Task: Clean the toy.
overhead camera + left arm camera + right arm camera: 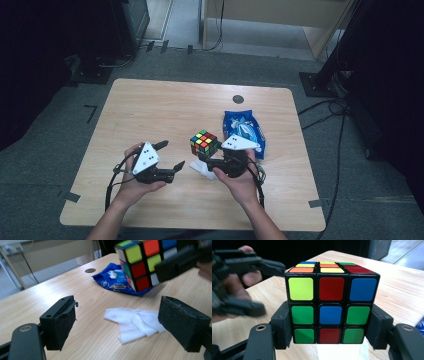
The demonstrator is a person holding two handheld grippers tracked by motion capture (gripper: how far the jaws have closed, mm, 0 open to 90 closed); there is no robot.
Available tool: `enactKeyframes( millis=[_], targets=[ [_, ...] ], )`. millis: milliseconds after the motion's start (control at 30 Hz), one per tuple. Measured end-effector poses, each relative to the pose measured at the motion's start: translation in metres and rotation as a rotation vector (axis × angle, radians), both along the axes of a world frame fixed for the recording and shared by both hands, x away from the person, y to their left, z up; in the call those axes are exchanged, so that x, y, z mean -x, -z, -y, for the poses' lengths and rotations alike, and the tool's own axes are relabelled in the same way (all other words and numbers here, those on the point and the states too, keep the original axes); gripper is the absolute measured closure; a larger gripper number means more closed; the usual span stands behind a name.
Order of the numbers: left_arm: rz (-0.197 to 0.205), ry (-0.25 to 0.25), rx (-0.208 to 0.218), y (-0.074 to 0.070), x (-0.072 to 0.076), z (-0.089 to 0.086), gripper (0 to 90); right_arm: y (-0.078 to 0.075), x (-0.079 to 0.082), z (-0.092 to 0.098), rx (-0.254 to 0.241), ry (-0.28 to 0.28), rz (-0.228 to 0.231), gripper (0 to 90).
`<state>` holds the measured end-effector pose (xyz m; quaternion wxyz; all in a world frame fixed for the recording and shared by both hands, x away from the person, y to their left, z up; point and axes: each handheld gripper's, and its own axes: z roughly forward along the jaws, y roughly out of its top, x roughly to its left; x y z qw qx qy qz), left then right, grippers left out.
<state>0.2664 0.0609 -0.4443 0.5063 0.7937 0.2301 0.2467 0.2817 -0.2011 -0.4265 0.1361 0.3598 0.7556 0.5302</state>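
My right gripper (329, 340) clamps the puzzle cube (329, 310) by its lower sides, lifted above the white tissue (135, 322). My left gripper (117, 322) stands open and empty just left of it. A blue packet (245, 131) lies behind on the table (150, 105).

The surface (150, 110) is pale wood with a smooth, lightly sheened grain. The cube (332, 307) is glossy black plastic with shiny coloured stickers. The tissue (135, 323) is soft white paper, crumpled and dimpled. The packet (115, 281) is glossy blue plastic film. The left tongs (117, 323) carry matt black, scuffed rubbery pads.
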Motion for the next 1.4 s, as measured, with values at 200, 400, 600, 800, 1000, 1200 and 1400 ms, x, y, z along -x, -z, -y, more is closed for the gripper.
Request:
enactKeyframes(
  millis=[200,400,600,800,1000,1200,1400],
  targets=[
    [0.133,0.006,-0.157,0.007,0.010,0.016,15.3,-0.008,0.006,-0.011,0.007,-0.051,-0.046,34.7],
    [0.238,0.015,-0.254,0.012,0.018,0.024,15.2,-0.015,0.008,-0.019,0.018,-0.088,-0.106,34.7],
    [0.278,0.003,-0.267,0.011,0.021,0.025,15.3,-0.013,0.008,-0.024,0.044,-0.109,-0.182,34.7],
    [0.332,0.001,-0.338,0.015,0.026,0.036,20.1,-0.008,0.006,-0.030,0.068,-0.131,-0.240,34.7],
    [0.359,-0.002,-0.373,0.018,0.028,0.040,24.7,-0.005,0.006,-0.034,0.099,-0.125,-0.273,34.6],
    [0.372,0.000,-0.406,0.025,0.030,0.046,29.5,-0.001,0.005,-0.039,0.153,-0.134,-0.296,34.6],
    [0.274,0.024,-0.259,0.019,0.023,0.031,32.9,-0.003,0.001,-0.029,0.017,-0.178,-0.312,33.2]
  ],
)
